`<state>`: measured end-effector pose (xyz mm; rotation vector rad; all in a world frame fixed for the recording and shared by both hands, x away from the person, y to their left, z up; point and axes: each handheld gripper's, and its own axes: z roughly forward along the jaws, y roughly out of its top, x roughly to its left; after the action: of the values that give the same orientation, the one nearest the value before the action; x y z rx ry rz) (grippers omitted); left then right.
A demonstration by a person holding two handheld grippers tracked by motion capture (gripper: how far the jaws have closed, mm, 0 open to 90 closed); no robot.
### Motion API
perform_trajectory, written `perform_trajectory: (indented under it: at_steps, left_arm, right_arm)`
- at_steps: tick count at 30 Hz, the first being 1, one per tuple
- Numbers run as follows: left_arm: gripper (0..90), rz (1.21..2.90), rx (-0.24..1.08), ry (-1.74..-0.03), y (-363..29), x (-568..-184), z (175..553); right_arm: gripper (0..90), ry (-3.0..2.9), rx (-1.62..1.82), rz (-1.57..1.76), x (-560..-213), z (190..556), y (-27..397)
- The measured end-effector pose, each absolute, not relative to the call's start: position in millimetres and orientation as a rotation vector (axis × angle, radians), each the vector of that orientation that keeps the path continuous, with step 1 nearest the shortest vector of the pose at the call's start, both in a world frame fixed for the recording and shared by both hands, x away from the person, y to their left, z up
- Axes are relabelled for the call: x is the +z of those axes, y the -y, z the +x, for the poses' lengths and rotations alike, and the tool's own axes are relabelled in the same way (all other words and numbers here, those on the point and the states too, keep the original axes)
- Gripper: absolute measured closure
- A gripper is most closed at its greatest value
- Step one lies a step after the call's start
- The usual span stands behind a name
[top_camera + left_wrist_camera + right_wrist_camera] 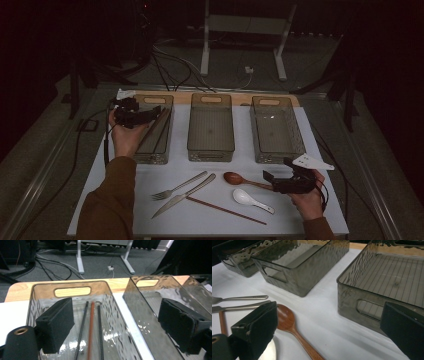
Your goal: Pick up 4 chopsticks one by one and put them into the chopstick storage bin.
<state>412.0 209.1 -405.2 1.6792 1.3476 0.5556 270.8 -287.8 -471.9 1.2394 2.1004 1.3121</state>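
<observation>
- The left gripper hangs over the left bin, its jaws standing wide apart with nothing pressed between them.
- Three chopsticks lie on the floor of that left bin, below and between the open jaws in the left gripper view; they do not touch the pads.
- The middle chopstick is reddish brown, with a black one on either side; all three lie side by side, nearly parallel.
- Their long axis runs along the length of the left bin, from its near end toward the far wall with the handle slot.
- The right gripper is low over the table, well away from the left bin, its jaws also apart and empty.
- Just beside it lie a wooden spoon and a white spoon.
- Closer to the left bin on the table lie a fork, a knife and one more brown chopstick.
- No writing or label is legible anywhere.
</observation>
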Motion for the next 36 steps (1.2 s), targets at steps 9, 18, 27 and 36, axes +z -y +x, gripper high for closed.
perform_trajectory:
  at_steps: [9, 18, 27, 36]
  left_arm:
    - [9.9, 1.701, 0.548, -1.283, -207.6, -408.2, 390.8]
    - [1.3, 1.731, 0.515, -1.221, -199.0, -406.2, 370.5]
    - [0.6, 1.773, 0.512, -1.137, -191.7, -406.6, 349.0]
    - [0.6, 1.812, 0.518, -1.084, -189.8, -410.9, 324.0]
  right_arm:
    - [2.0, -2.100, 1.319, 1.238, -471.8, 269.9, 289.0]
    - [1.9, -2.124, 1.371, 1.195, -473.4, 271.3, 286.1]
    - [2.0, -2.143, 1.394, 1.160, -473.7, 273.6, 285.9]
    - [2.0, -2.171, 1.368, 1.186, -470.0, 276.6, 284.2]
